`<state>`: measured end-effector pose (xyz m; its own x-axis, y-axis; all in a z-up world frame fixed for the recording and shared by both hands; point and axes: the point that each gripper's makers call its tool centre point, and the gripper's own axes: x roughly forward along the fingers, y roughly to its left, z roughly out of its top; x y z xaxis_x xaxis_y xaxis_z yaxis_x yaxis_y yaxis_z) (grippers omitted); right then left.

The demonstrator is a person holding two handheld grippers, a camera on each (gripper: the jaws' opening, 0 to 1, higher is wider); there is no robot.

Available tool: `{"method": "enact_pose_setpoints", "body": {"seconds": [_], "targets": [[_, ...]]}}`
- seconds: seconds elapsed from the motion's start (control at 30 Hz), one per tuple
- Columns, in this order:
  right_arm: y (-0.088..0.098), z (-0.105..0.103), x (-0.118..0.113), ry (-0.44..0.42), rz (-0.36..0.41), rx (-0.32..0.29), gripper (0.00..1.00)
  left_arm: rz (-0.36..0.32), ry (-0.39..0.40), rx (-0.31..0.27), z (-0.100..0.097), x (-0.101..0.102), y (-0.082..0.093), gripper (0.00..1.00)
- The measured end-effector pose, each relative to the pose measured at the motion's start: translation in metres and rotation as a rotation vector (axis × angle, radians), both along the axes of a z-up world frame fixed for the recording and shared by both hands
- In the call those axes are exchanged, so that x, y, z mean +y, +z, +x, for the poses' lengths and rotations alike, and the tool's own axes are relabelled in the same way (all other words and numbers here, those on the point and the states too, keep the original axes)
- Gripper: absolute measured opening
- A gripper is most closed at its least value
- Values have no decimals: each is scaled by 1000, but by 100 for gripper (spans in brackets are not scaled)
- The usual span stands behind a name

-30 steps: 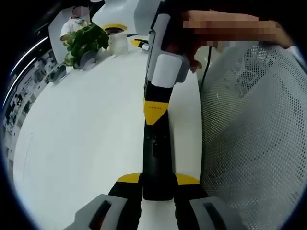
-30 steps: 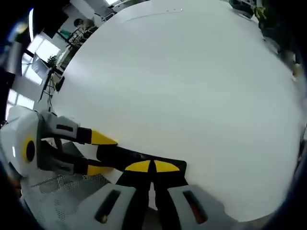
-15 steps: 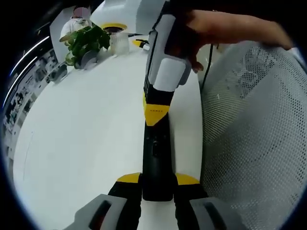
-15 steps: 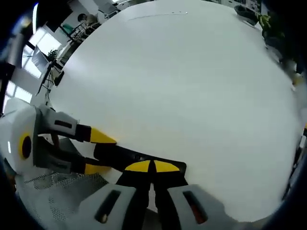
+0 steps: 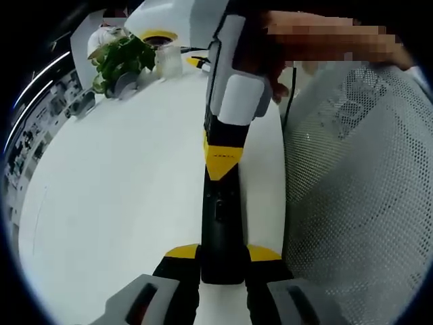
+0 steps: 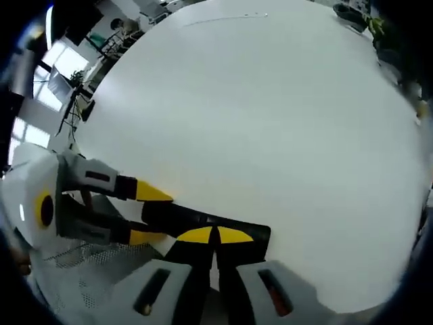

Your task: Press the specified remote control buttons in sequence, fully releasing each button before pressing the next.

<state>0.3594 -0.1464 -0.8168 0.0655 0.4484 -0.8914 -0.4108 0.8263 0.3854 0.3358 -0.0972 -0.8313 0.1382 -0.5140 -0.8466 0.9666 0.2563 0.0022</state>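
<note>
Left gripper (image 5: 222, 261) clamped on black remote (image 5: 220, 223); right gripper (image 6: 215, 235) tips together, touching remote's top. No legible labels.

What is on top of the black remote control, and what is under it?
The right tool has its shut yellow tips resting on top of the black remote control, while the left tool clamps its near end. The white table lies beneath; the button under the tips is covered.

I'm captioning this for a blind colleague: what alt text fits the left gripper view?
A black remote control is clamped between the left gripper's yellow-tipped jaws over a white table, while the closed right gripper touches its far end. A potted plant stands beyond, white mesh alongside.
</note>
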Motion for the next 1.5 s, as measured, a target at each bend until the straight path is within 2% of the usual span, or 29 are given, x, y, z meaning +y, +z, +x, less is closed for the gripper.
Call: {"method": "enact_pose_setpoints", "body": {"seconds": [0.43,0.73,0.93,1.03,1.27,1.5], "targets": [[-7,-11,0,35,-41,39,0,-6,6,1,0,0,0,25],[-7,-14,0,112,-94,-9,0,-9,9,1,-1,0,0,25],[-8,-12,-1,96,-81,-4,0,-11,13,2,-1,0,0,25],[-8,-12,0,130,-89,-31,0,-10,11,3,0,0,0,25],[-8,-11,-2,107,-58,-9,0,-11,12,2,0,0,0,25],[-7,-13,0,154,-97,-36,0,-19,9,2,0,0,0,25]]}}
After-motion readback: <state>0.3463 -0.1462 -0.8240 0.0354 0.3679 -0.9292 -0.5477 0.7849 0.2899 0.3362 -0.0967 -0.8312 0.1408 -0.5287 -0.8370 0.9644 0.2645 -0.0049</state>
